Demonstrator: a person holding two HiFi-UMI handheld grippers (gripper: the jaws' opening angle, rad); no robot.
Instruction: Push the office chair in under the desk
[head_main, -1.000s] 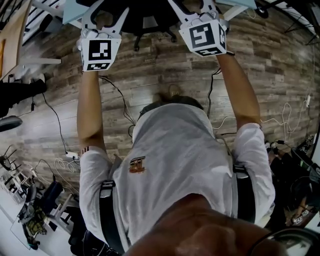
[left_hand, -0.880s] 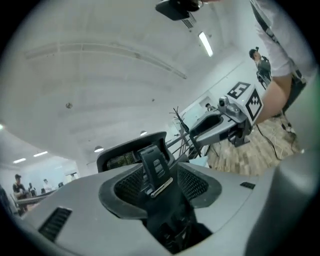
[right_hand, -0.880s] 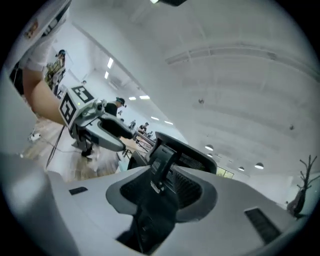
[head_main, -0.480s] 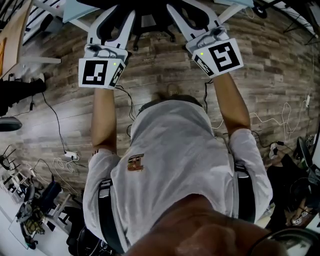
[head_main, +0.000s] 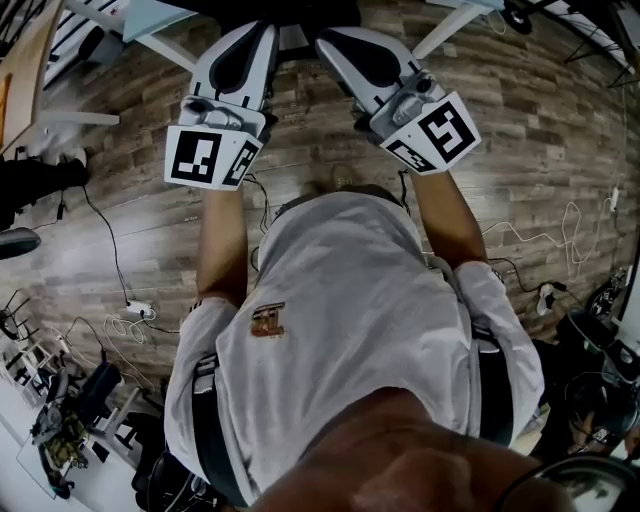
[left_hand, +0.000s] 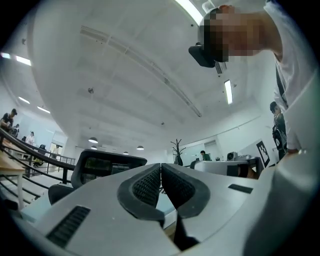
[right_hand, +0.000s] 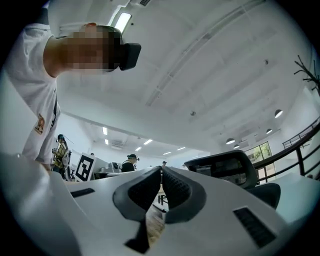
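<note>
Over wood-plank floor (head_main: 540, 120), black curved-back office chair (left_hand: 107, 167), pale flat desk (head_main: 150, 15)

The floor (head_main: 560, 150) is laid in grey-brown wood-look planks, with thin cables (head_main: 105, 240) trailing over it at left and right and a white power strip (head_main: 143, 310) lying near the left edge. Overhead spreads a white ceiling (left_hand: 125, 75) with long strip lights (left_hand: 228, 92) and a row of round downlights (left_hand: 92, 140), above a white far wall (left_hand: 240, 135). A dark railing (left_hand: 35, 152) slopes along one side, a bare branch-shaped stand (left_hand: 178, 149) rises far off, and tall windows (right_hand: 257, 150) let in daylight.
</note>
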